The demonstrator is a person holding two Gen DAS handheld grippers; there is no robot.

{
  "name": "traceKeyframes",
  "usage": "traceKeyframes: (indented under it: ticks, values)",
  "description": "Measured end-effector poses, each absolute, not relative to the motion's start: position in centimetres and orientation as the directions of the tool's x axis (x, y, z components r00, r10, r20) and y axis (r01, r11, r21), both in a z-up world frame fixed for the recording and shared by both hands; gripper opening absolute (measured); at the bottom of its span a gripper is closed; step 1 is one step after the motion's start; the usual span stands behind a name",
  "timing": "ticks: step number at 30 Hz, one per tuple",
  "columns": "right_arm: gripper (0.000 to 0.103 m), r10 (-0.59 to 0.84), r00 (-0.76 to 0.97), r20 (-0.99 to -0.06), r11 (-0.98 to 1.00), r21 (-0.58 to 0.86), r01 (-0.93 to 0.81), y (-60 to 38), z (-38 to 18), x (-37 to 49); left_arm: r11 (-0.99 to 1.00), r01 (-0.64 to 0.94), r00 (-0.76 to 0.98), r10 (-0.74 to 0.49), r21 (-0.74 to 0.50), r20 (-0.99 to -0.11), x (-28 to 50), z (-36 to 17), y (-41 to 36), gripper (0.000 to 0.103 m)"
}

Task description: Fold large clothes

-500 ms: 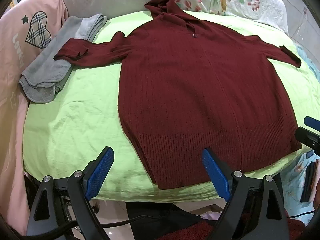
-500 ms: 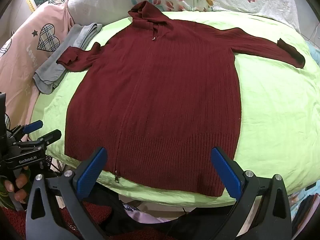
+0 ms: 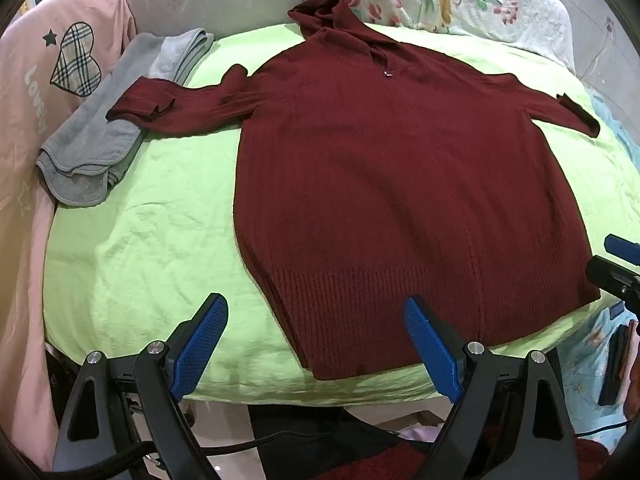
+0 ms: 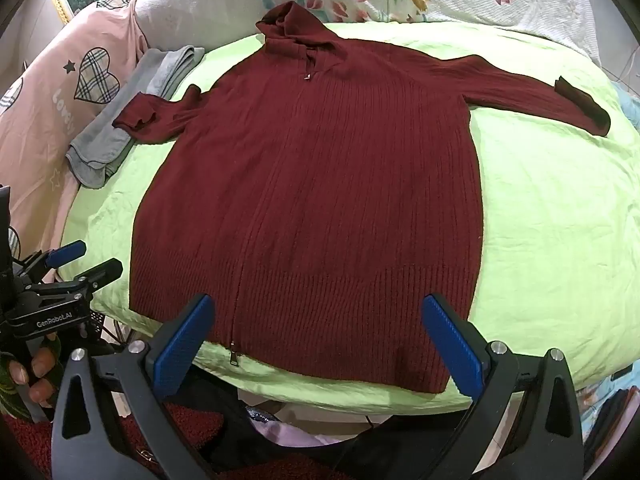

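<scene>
Lying flat beyond both wide claws (image 3: 316,340), maroon hooded cardigan (image 4: 320,184)

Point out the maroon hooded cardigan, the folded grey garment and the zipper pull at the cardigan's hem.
maroon hooded cardigan (image 4: 320,208), right wrist view, middle of its ribbed front.
folded grey garment (image 3: 92,148), left wrist view, its broad lower half.
zipper pull (image 4: 233,357), right wrist view, metal tab at the hem's edge.

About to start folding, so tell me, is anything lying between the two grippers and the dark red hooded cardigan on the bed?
Nothing visible is. The left gripper and right gripper both hover open over the cardigan hem, with nothing between. Only its left cuff overlaps the grey garment.
</scene>
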State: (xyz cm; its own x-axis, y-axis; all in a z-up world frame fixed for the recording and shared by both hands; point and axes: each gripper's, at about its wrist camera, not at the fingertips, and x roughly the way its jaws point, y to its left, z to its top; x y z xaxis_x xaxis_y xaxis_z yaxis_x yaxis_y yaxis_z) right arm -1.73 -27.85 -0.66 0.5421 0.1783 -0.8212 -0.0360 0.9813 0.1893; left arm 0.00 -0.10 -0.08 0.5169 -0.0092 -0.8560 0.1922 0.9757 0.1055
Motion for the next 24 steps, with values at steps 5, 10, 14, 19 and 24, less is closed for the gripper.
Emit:
traceKeyframes:
  ticks: [5,10,14,19,24]
  values:
    - [0.103,0.177,0.542,-0.822,0.981,0.188,-0.036,-27.82,-0.62,-1.77,0.976,0.191,0.517,-0.011,0.103,-0.856,0.02,-0.06,-0.1,0.09]
    - [0.103,0.179,0.546,-0.819,0.981,0.19,-0.036,-27.55,-0.78,-1.7,0.976,0.19,0.52,-0.01,0.104,-0.854,0.04,0.2,-0.27,0.09]
    - [0.103,0.182,0.547,-0.817,0.98,0.193,-0.038,-27.81,-0.77,-1.64,0.977,0.194,0.528,-0.025,0.092,-0.849,-0.05,0.42,-0.48,0.09]
    - [0.103,0.182,0.542,-0.82,0.98,0.194,-0.036,-28.09,-0.55,-1.49,0.974,0.209,0.522,-0.038,0.085,-0.852,0.08,0.7,-0.89,0.09]
    - [0.103,0.165,0.534,-0.829,0.984,0.175,-0.034,-28.08,-0.69,-1.53,0.974,0.217,0.501,-0.055,0.064,-0.864,0.27,0.61,-0.95,0.09]
